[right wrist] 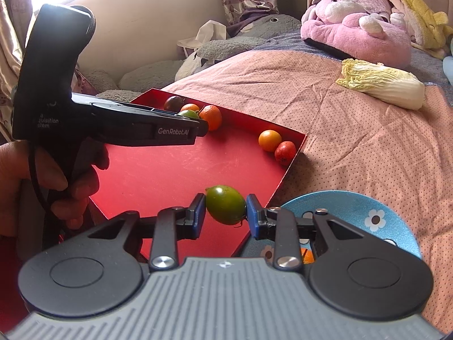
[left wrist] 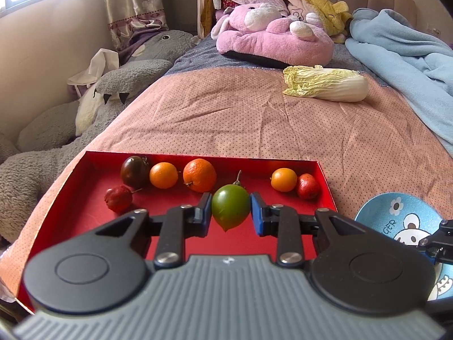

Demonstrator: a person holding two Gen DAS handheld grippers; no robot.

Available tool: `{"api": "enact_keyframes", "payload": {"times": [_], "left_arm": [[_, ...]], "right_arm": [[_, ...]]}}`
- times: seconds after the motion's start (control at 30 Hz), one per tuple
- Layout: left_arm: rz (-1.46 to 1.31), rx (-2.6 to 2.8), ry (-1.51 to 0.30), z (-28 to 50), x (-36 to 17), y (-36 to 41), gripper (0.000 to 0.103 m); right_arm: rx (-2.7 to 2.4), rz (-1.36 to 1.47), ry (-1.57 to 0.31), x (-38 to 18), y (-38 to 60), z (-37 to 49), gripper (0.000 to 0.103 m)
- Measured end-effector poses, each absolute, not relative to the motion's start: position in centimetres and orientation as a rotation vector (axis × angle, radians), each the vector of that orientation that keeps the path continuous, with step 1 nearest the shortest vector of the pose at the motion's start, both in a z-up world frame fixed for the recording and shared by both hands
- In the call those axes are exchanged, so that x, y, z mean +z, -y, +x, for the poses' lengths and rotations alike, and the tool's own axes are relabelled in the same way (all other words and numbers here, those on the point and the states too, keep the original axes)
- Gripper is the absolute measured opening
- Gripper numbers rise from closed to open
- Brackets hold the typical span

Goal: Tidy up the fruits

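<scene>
A red tray (left wrist: pixel 85 212) (right wrist: pixel 158 175) lies on the pink bedspread. At its far side sit a dark tomato (left wrist: pixel 134 170), two oranges (left wrist: pixel 163 175) (left wrist: pixel 199 175), a small orange (left wrist: pixel 283 180) and two red fruits (left wrist: pixel 118 198) (left wrist: pixel 308 186). My left gripper (left wrist: pixel 230 212) is shut on a green tomato (left wrist: pixel 230 209) above the tray. My right gripper (right wrist: pixel 225 212) is shut on another green tomato (right wrist: pixel 225 204) over the tray's right edge, next to a blue cartoon plate (right wrist: pixel 368 215) (left wrist: pixel 396 212). An orange fruit (right wrist: pixel 307 255) shows on the plate, mostly hidden.
A napa cabbage (left wrist: pixel 325 83) (right wrist: pixel 382 82) lies farther up the bed. A pink plush (left wrist: pixel 271 34), a grey plush (left wrist: pixel 85 107) at the left edge and a blue blanket (left wrist: pixel 410 65) at the right surround the bedspread. The left gripper's handle and hand (right wrist: pixel 56 130) fill the right view's left side.
</scene>
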State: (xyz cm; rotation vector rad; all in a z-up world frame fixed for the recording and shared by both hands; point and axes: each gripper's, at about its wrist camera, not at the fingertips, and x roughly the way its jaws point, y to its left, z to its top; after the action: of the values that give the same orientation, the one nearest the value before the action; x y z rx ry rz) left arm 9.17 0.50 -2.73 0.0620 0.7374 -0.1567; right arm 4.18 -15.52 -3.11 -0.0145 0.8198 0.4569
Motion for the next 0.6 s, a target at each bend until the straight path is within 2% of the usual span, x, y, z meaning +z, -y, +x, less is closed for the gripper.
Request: {"api": "enact_keyframes", "payload": {"times": [0.6], "left_arm": [[0.11, -0.278, -0.709, 8.0, -3.0, 4.9, 0.032]], "right_arm": [[0.353, 0.013, -0.825, -2.9, 21.0, 2.0, 0.036]]}}
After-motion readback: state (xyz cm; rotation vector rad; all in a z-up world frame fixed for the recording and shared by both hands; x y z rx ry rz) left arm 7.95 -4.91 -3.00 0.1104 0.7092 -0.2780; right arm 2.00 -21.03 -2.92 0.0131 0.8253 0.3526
